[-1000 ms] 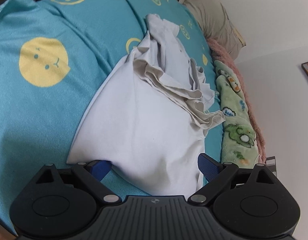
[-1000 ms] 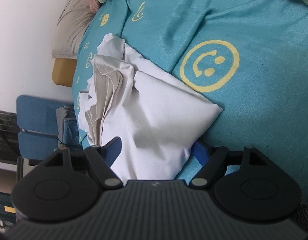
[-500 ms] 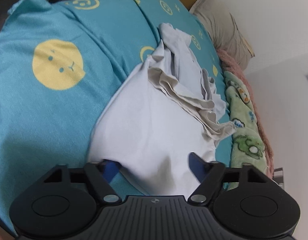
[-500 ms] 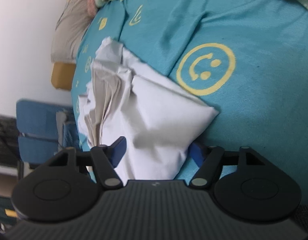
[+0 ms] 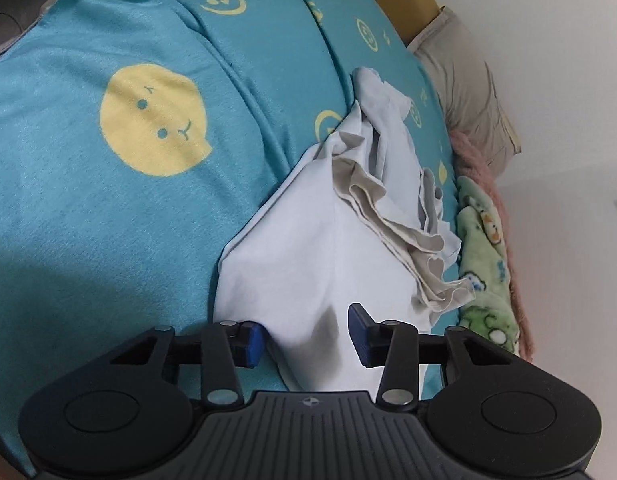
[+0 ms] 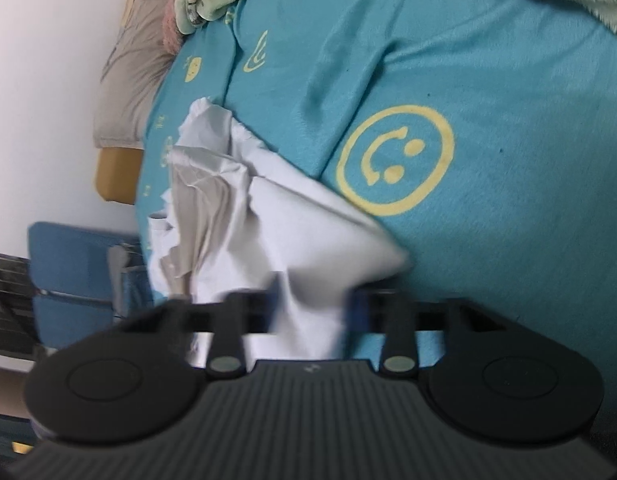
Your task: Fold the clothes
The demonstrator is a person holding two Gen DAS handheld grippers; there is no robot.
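Both tools have just been closing on the near edge of the white garment point(image 5: 308, 264) lying on the bed point(image 5: 88, 220): your left tool point(image 5: 306, 338) half-closed around cloth, your right tool point(image 6: 312, 312) apparently pinching it, ready for lifting.

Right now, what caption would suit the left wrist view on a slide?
Left tool closing around the near edge of a white garment on a teal smiley-print bedspread.

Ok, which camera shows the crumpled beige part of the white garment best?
The left wrist view: it is sharp, with the beige folds laid out across the white garment. The right wrist view shows them smaller and motion-blurred.
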